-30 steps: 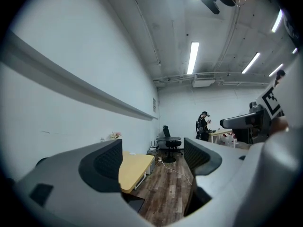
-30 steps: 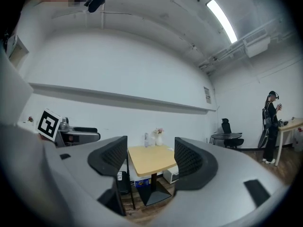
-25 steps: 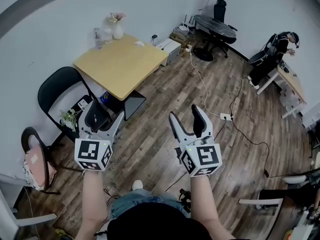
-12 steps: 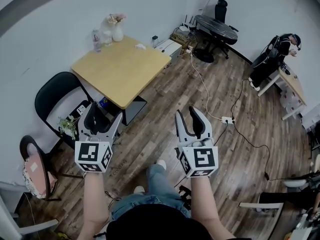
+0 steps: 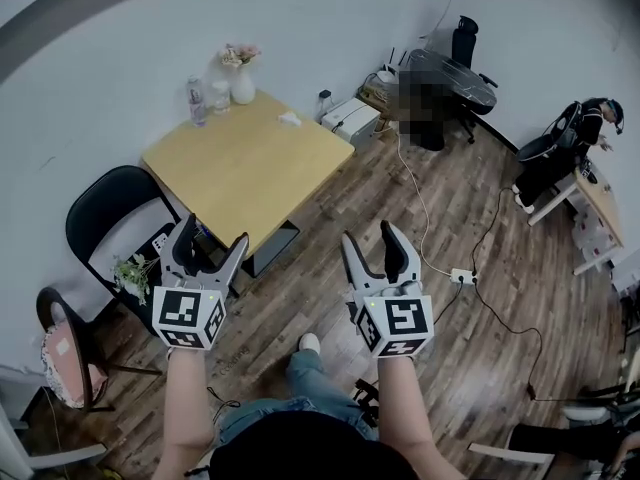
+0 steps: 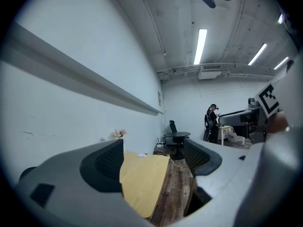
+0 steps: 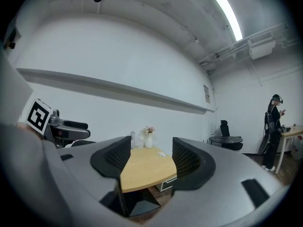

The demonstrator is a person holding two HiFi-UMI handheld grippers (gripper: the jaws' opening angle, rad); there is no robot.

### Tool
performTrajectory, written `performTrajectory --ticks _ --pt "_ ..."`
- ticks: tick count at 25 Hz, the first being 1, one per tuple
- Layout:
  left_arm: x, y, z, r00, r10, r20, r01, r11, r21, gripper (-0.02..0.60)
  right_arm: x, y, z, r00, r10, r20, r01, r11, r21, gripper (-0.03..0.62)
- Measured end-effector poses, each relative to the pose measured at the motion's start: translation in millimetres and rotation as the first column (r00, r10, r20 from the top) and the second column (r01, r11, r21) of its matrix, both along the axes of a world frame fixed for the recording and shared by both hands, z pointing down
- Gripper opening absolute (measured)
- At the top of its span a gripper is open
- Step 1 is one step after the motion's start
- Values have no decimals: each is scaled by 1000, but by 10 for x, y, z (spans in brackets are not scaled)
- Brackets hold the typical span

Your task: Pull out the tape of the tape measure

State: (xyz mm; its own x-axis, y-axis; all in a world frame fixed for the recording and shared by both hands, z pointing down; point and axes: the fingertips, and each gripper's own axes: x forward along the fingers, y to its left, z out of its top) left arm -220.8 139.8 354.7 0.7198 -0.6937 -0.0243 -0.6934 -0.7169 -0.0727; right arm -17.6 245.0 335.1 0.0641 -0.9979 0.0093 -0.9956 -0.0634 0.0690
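I can make out no tape measure in any view. A small white object (image 5: 290, 118) lies near the far edge of the yellow table (image 5: 250, 163); what it is I cannot tell. My left gripper (image 5: 208, 240) is held in the air over the floor in front of the table, open and empty. My right gripper (image 5: 370, 243) hovers beside it to the right, its jaws opening with nothing between them. Both gripper views look along the jaws at the table (image 6: 142, 178) (image 7: 144, 169), with the left gripper (image 6: 154, 157) and right gripper (image 7: 149, 157) framing it.
A vase of flowers (image 5: 242, 83) and a bottle (image 5: 196, 98) stand at the table's far corner. A black chair (image 5: 110, 223) is left of the table, a white box (image 5: 350, 120) behind it. A cable with power strip (image 5: 462, 276) crosses the wooden floor. A person (image 5: 575, 148) stands at a desk far right.
The view and both grippers have come closer to the yellow table. The right jaws narrowed half a second ago and stand wider again now. A leg has stepped forward below.
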Motion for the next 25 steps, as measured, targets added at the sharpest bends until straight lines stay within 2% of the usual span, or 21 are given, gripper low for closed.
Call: performTrajectory --ticks 6,13,18,25 --pt "609 -562 -107 999 -23 23 22 1000 9 401 646 -623 -102 999 -35 23 35 999 4 278" --pt "1226 -1204 -136 997 -71 36 71 997 11 401 1241 -1368 -43 992 -121 41 122 992 -30 278" --pt "1499 -1494 -34 994 -97 56 97 995 -4 401 1593 -1708 61 988 -140 64 143 989 -42 278" --pt "1692 -1813 111 992 -107 66 109 993 -36 400 1761 -2037 318 983 -158 88 166 983 -84 278"
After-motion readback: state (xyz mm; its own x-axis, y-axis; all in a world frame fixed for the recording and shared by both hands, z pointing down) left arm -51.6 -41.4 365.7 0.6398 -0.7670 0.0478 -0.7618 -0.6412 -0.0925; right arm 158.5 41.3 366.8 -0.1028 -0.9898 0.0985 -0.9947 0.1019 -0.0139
